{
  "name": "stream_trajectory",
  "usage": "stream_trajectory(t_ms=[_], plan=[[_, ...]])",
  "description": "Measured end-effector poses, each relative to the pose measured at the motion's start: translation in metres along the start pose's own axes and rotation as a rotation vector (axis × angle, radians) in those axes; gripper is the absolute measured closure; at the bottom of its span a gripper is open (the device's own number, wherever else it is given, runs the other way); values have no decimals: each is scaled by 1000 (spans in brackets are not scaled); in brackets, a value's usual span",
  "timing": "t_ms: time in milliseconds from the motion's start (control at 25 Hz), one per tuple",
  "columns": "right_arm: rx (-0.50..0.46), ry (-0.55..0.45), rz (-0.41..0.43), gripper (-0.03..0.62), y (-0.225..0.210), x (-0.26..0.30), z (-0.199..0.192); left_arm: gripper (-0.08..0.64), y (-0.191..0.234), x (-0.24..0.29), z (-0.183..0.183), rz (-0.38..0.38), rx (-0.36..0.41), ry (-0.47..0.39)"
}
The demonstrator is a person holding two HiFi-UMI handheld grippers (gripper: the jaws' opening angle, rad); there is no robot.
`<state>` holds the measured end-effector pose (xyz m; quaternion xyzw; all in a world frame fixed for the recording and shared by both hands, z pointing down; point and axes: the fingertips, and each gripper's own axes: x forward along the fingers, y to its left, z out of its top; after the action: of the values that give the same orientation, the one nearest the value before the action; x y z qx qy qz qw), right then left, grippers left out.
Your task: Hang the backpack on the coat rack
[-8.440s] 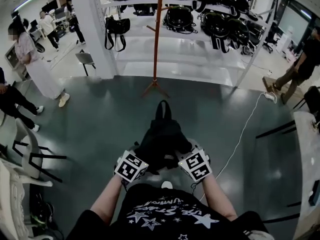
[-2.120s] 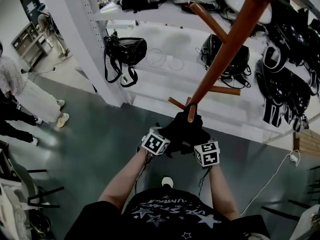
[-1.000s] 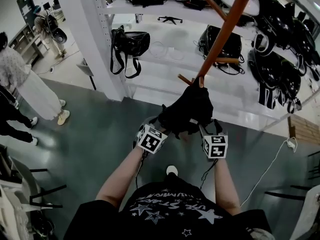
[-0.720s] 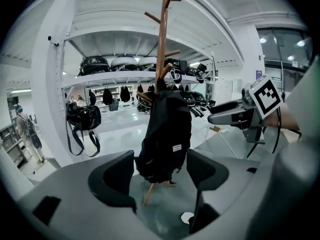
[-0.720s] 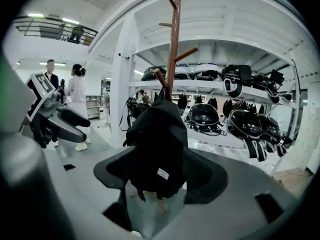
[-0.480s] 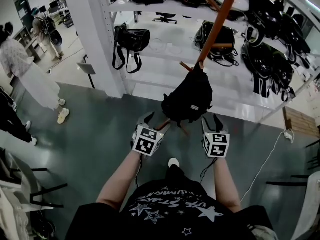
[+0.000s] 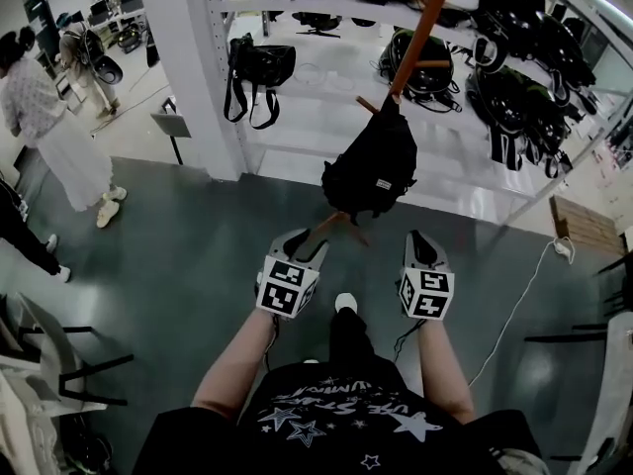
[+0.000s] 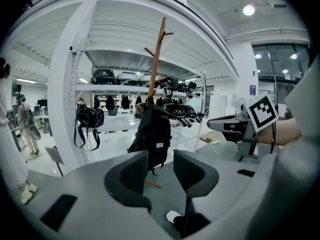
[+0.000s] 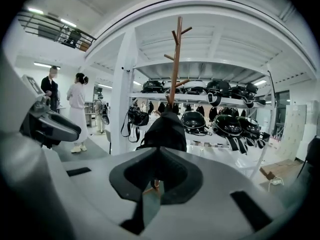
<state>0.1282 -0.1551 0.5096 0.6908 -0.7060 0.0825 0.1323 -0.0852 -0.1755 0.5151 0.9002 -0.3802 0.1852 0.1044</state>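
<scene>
The black backpack (image 7: 369, 171) hangs by its top loop from a peg of the brown wooden coat rack (image 7: 415, 43), clear of the floor. Both grippers are held back from it, nearer the person, and touch nothing. My left gripper (image 7: 307, 240) is below and left of the bag, its jaws closing with a gap and nothing between them. In the left gripper view the backpack (image 8: 152, 134) shows beyond the left gripper (image 8: 161, 159). My right gripper (image 7: 415, 240) is closing too; its jaws meet, empty, in front of the backpack (image 9: 165, 129) in the right gripper view.
White shelving (image 7: 297, 117) behind the rack holds several black bags and helmets; another black bag (image 7: 255, 67) hangs by the white column. People (image 7: 45, 117) stand at the left and chairs (image 7: 49, 364) at the lower left. A white cable (image 7: 514, 305) runs over the dark floor at the right.
Both grippers let go of the backpack and drew back from it toward the person. The bag stays hanging on the rack peg. Both sets of jaws narrowed, the right one fully.
</scene>
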Motion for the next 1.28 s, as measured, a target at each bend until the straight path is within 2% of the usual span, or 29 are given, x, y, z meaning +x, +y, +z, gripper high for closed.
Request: stream_trajectory(t_ms=[120, 240, 360, 440, 720, 1000, 1120, 1280], plan=[[24, -20, 1, 580, 12, -32, -6, 472, -7, -18, -20, 21, -17, 12], [28, 3, 8, 581, 21, -58, -18, 511, -15, -28, -46, 11, -52, 51], [25, 29, 9, 581, 22, -79, -27, 515, -29, -35, -61, -47, -70, 77], [20, 42, 7, 581, 19, -88, -31, 516, -37, -38, -64, -64, -44, 88], [-23, 82, 58, 583, 16, -100, -44, 517, -53, -42, -79, -24, 58, 112], [-5, 100, 128, 582, 7, -129, -60, 516, -91, -55, -84, 12, 25, 141], [-1, 112, 149, 583, 3, -150, -73, 517, -117, -63, -85, 1, 5, 143], [-6, 98, 160, 583, -7, -177, -79, 518, -150, -76, -82, -9, 17, 142]])
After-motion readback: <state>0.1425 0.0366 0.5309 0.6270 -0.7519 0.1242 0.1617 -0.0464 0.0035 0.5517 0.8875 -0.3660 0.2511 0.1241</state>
